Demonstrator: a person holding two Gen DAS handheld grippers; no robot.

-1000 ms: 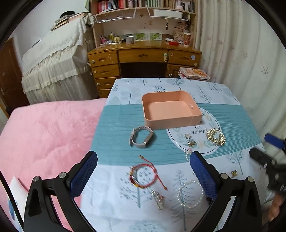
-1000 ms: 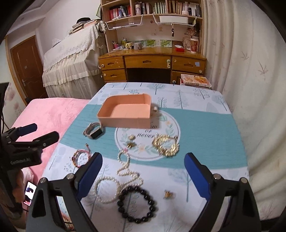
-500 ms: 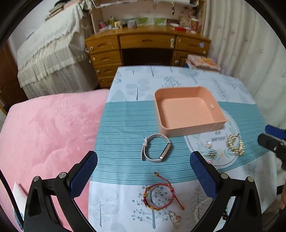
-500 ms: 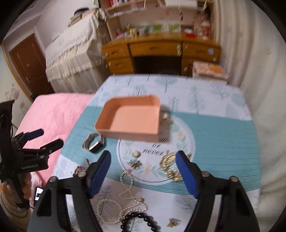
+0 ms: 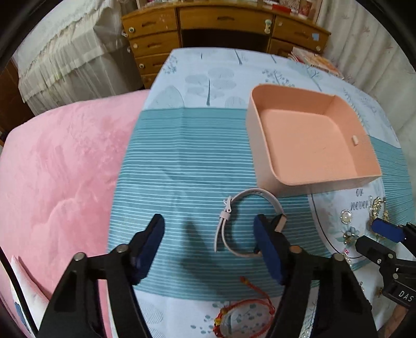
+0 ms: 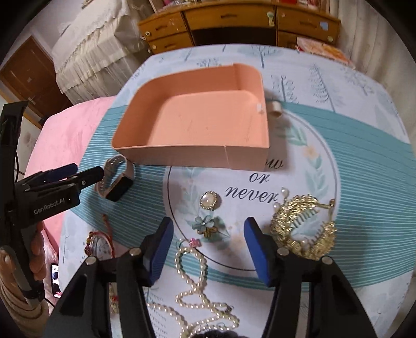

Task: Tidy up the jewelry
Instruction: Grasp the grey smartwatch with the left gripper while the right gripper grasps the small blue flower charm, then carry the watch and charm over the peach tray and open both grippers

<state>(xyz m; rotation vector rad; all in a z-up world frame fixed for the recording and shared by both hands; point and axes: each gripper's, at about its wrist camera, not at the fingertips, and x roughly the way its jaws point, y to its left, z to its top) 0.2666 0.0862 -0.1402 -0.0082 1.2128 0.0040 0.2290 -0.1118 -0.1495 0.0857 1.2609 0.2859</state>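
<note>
Right wrist view: tray (image 6: 197,153) sits far-centre on the table (image 6: 364,161). Watch (image 6: 115,180) just off tray's near-left corner. Brooch (image 6: 208,200) in front of tray, flower pin (image 6: 206,225) just nearer. Hair comb (image 6: 303,228) right of both. Pearl necklace (image 6: 193,280) nearest, string bracelet (image 6: 100,240) to its left. Desk (image 6: 234,20) behind table

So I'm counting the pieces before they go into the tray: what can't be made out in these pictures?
- Watch: left wrist view, its face sits behind the left gripper's finger.
- Red cord bracelet: left wrist view, cut off by the bottom edge.
- Pearl necklace: right wrist view, its lower end runs off the bottom edge.
- Dark item at the bottom edge, right wrist view: too little shows.
</note>
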